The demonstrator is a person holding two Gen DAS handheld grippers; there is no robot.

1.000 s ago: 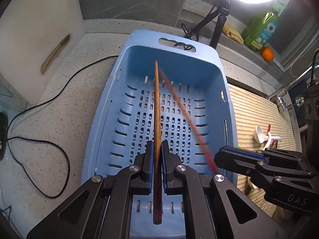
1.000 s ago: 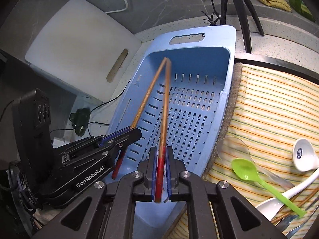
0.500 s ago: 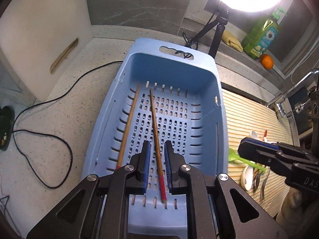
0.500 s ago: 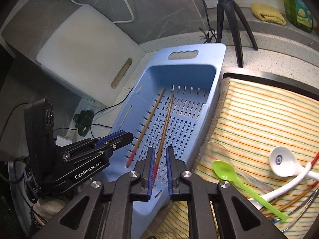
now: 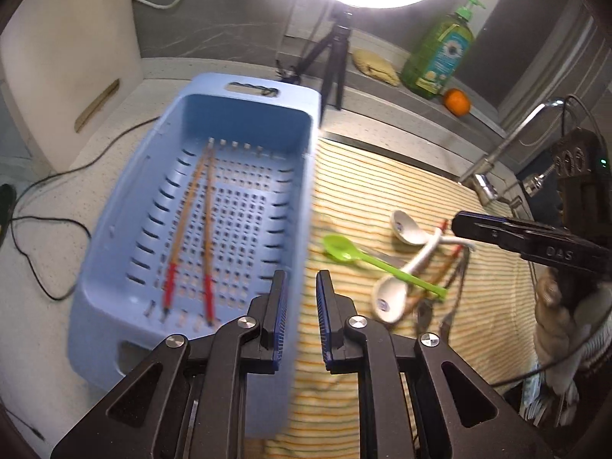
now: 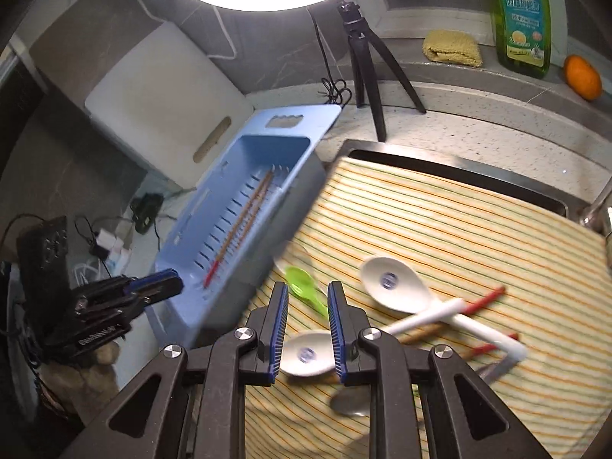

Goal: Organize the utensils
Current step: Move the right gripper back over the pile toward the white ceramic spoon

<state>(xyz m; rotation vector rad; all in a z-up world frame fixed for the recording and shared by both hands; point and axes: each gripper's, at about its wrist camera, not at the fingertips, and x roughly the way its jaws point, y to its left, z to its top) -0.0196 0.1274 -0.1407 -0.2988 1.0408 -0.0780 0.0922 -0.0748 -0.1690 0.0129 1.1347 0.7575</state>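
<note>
**Chopsticks Down, Spoons Next**

Both chopsticks (image 5: 191, 225) now lie loose on the slotted floor of the blue plastic basket (image 5: 114, 306), where a second ago each was pinched in one of my grippers; since then both grippers have swung toward the striped cloth (image 6: 440, 222). My left gripper (image 5: 300, 294) hangs with jaws spread and empty over the basket's right wall, and my right gripper (image 6: 305, 308) hangs likewise spread and empty above the lime-green plastic spoon (image 6: 304, 287). Beyond it two white ceramic soup spoons (image 6: 394, 287) lie crossed over red-tipped chopsticks (image 6: 485, 300) and what look like metal utensils, partly hidden. The ceramic spoons look glazed, so probably slippery, heavier and liable to chip; I would take one across its straight handle rather than its bowl. The green spoon looks light and slightly flexible, safest gripped mid-handle.
</note>
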